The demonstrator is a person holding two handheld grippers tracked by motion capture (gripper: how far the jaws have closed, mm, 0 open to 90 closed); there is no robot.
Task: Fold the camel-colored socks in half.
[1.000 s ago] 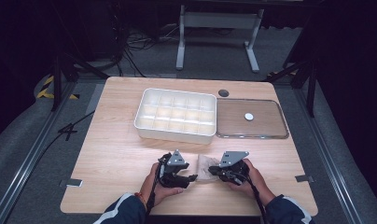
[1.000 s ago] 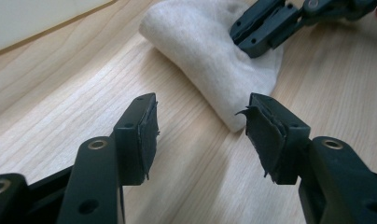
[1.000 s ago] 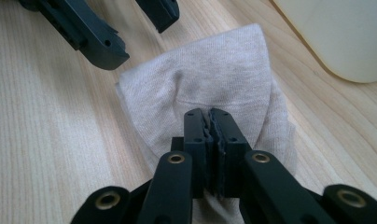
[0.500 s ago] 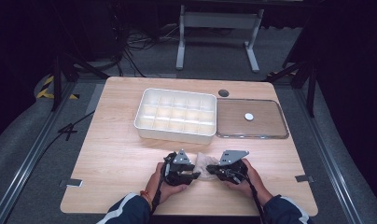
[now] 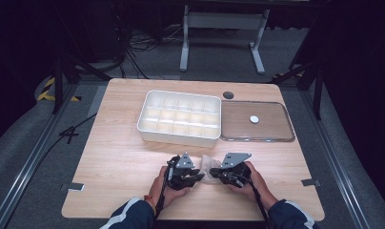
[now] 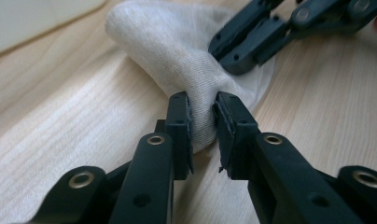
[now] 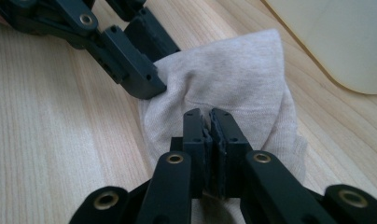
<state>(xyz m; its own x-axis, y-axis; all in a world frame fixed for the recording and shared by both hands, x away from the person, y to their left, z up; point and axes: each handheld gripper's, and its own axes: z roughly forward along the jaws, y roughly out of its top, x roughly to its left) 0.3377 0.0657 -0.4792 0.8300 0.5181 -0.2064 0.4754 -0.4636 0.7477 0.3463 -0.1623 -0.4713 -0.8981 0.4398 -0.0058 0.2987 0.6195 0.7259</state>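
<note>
Two grippers: you hold both low over the near edge of the wooden table (image 5: 114, 143), tips turned toward each other across one small cloth.
Writing: no brand, label or lettering can be read on anything here.
Left gripper (image 6: 203, 116): your jaws have just been closing and now stand narrow, with a fold of the cloth (image 6: 177, 56) bunched between the pads; the fabric bulges out above them.
Cloth, looks: pale off-white with a fine knit weave, soft and crumpled, gathered into a rounded hump with creases running toward each pinch point; a thinner layer trails flat on the wood beside it.
Cloth, place: on the table between your two hands, nearer you than the white tray, seen from above as a small pale patch (image 5: 208, 164).
Right gripper (image 7: 210, 119): your jaws are pressed almost together, nipping a thin edge of the cloth (image 7: 233, 79) between the pads.
White tray (image 5: 147, 125): a divided plastic box with rows of small compartments, well beyond the cloth.
Clear lid (image 5: 276, 121): lies flat just right of the tray, a small white disc (image 5: 253, 119) on it.
Hands: your left hand (image 5: 164, 188) and right hand (image 5: 252, 183) grip the tools from behind, dark sleeves at the bottom of the high view.
</note>
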